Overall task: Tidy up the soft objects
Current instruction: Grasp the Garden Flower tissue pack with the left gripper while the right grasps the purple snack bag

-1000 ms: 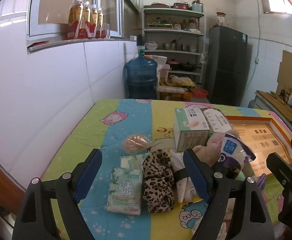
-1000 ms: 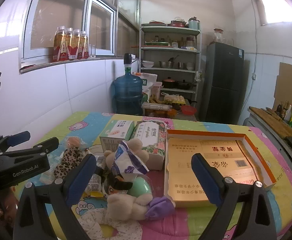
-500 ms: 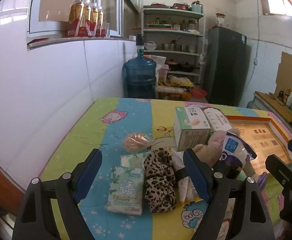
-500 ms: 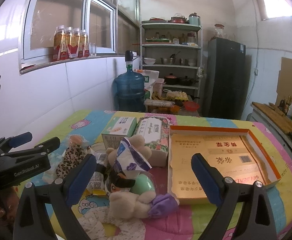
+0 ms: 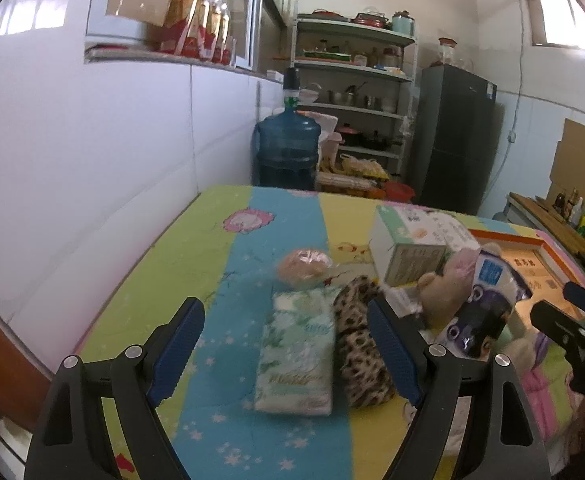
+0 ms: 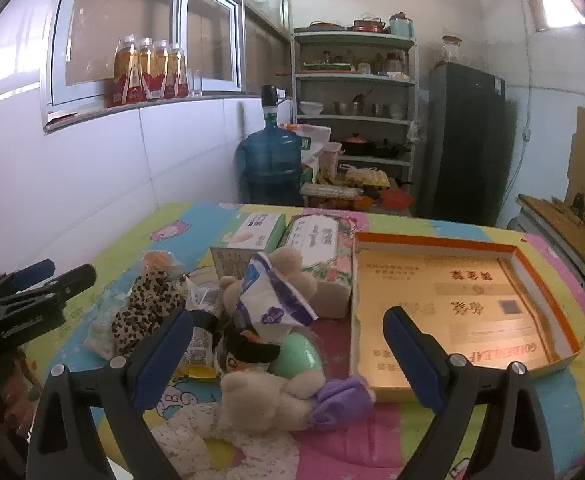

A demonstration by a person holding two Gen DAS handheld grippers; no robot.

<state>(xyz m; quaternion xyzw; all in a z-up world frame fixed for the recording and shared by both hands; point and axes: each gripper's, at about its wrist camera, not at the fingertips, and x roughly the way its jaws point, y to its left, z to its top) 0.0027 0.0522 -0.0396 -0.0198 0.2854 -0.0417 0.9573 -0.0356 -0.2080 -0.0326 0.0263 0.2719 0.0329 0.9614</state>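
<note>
**Both tools spread above the soft pile**

We hold the left tool [image 5: 284, 344] with its jaws spread wide and nothing between them; just ahead of it, between the blue pads, lies the tissue pack [image 5: 298, 356] flat on the worktop [image 5: 196, 256]; the leopard cloth [image 5: 362, 344] touches the pack's right edge and runs under the right pad; beyond the pack sits a wrapped bun [image 5: 303, 263]; further right stand a carton [image 5: 406, 242] and the plush toy [image 5: 448, 280], with a snack bag [image 5: 488, 300] leaning on it.

We hold the right tool [image 6: 288, 354] spread wide too, gripping nothing; between its fingers and just below lies the plush toy [image 6: 272, 388], with the snack bag [image 6: 270, 300] and a green ball [image 6: 296, 356] on top of it and a purple bow [image 6: 338, 398] at its right end; the open orange box [image 6: 432, 240] lies ahead to the right, near the right finger; the leopard cloth [image 6: 148, 304] lies to the left, beside the left tool [image 6: 32, 284].
</note>
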